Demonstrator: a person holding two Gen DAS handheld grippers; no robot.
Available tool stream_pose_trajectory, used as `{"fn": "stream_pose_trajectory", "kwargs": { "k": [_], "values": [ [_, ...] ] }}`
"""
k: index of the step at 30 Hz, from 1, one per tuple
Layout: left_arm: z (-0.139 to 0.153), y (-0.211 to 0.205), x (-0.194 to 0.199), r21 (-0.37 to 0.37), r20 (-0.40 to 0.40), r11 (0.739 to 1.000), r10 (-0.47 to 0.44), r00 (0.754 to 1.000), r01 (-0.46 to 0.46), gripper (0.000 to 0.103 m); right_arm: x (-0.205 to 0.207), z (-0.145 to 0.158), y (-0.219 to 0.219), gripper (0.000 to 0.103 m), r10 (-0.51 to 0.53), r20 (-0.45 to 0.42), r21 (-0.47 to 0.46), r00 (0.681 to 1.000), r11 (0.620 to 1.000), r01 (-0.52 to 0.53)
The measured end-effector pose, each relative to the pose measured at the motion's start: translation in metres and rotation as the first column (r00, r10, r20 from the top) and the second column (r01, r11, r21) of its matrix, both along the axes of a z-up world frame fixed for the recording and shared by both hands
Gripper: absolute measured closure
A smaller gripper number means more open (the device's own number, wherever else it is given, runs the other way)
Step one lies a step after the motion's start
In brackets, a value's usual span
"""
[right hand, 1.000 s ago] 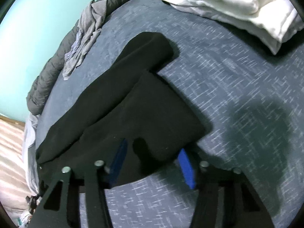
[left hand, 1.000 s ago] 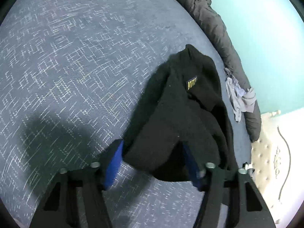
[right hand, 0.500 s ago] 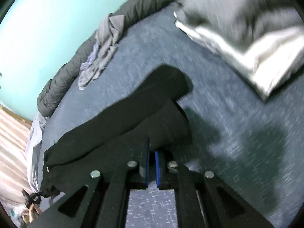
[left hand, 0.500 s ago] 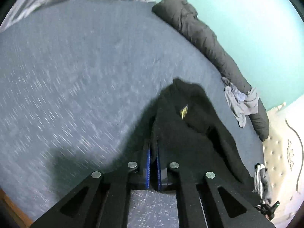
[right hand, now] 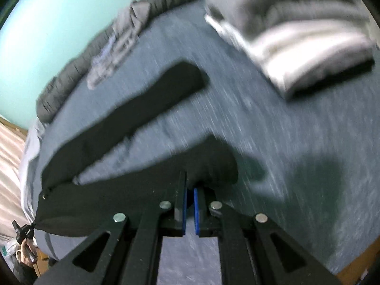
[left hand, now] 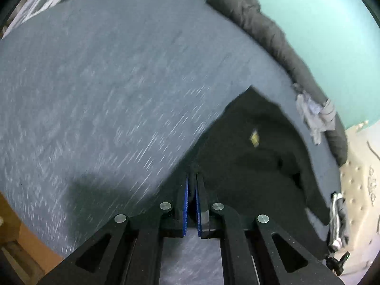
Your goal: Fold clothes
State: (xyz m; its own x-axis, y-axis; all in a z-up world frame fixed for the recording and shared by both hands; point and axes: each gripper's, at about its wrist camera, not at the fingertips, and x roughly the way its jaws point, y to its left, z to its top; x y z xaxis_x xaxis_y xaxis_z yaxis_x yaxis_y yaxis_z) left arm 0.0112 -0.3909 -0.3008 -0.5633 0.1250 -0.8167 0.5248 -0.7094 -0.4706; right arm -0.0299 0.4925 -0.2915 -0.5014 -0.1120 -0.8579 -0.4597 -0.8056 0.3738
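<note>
Blue-grey flecked bed cover (left hand: 106, 90) fills the left and centre of the left wrist view, blurred by motion. At the lower centre the left gripper (left hand: 192, 180) has its blue-padded jaws clenched on an edge of the black fleece garment (left hand: 249, 161), which spreads from the jaws toward the right of the frame (a small yellow tag (left hand: 254, 137) shows on it). Above and to the right, a long dark grey quilted roll (left hand: 280, 45) runs along the turquoise wall (left hand: 320, 19), with a crumpled light grey cloth (left hand: 315, 116) draped on it.

In the right wrist view the same garment (right hand: 123, 185) stretches from the lower left to the centre, one sleeve (right hand: 152, 97) lying out flat toward the upper middle. The right gripper (right hand: 189, 185) at the lower centre has its jaws closed on a bunched corner of it. At the upper right sits a folded stack of grey and white bedding (right hand: 296, 30).
</note>
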Motion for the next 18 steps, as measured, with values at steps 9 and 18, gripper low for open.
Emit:
{"fn": "stream_pose_trajectory", "kwargs": {
  "k": [9,18],
  "values": [
    [0.028,0.004,0.008,-0.119,0.015,0.993,-0.007,1.000,0.009,0.092,0.017,0.019,0.017,0.048,-0.022,0.029,0.120,0.999,0.993,0.018],
    [0.068,0.045,-0.018,-0.171,-0.047,0.979,-0.120,0.992,0.111,0.090,-0.029,0.009,0.008,0.042,0.100,0.041,0.117,0.994,0.988,-0.104]
  ]
}}
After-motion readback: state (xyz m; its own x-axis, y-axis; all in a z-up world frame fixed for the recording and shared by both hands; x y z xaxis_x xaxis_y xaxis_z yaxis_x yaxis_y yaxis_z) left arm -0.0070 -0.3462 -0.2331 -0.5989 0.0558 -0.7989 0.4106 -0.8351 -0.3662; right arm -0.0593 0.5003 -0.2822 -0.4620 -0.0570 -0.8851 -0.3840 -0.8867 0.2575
